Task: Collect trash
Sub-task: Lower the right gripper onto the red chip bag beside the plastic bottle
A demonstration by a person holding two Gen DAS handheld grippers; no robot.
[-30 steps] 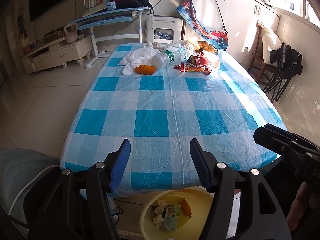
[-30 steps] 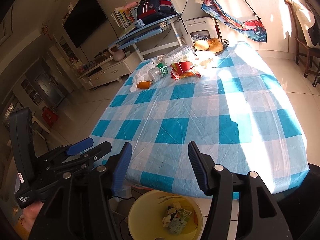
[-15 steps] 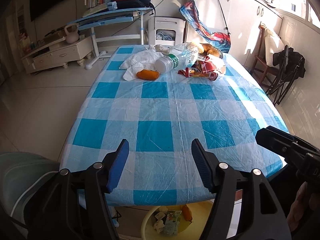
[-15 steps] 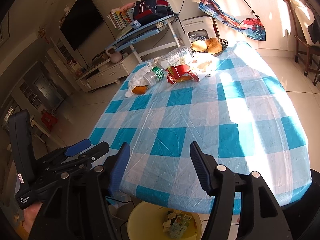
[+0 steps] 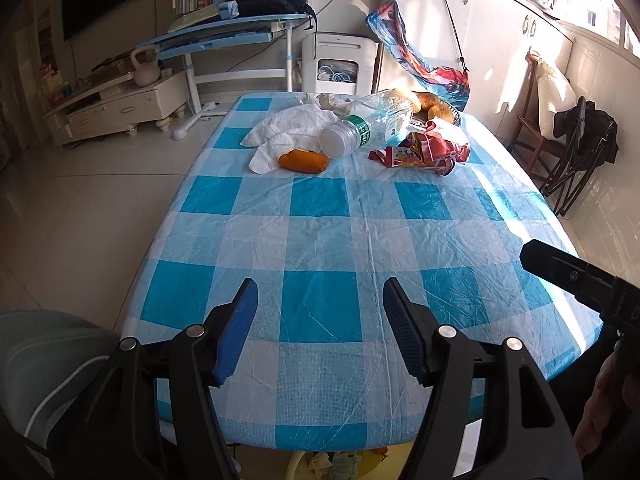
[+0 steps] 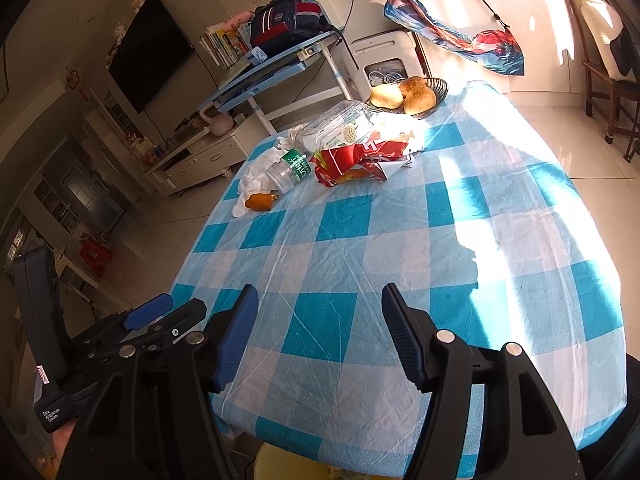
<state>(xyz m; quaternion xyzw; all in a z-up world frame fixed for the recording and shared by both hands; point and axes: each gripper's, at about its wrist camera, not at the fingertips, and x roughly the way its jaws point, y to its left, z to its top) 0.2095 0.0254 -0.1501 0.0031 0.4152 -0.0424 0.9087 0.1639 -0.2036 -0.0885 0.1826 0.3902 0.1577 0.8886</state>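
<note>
Across table (image 5: 320, 220), bottle (image 5: 366, 128) cap (image 5: 335, 141) nearward

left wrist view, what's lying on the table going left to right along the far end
white crumpled tissue → orange peel → clear plastic bottle on its side → red snack wrapper

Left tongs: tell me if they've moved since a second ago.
Yes. The left tongs have advanced over the checked tablecloth; the yellow bin below its near edge is almost hidden.
</note>
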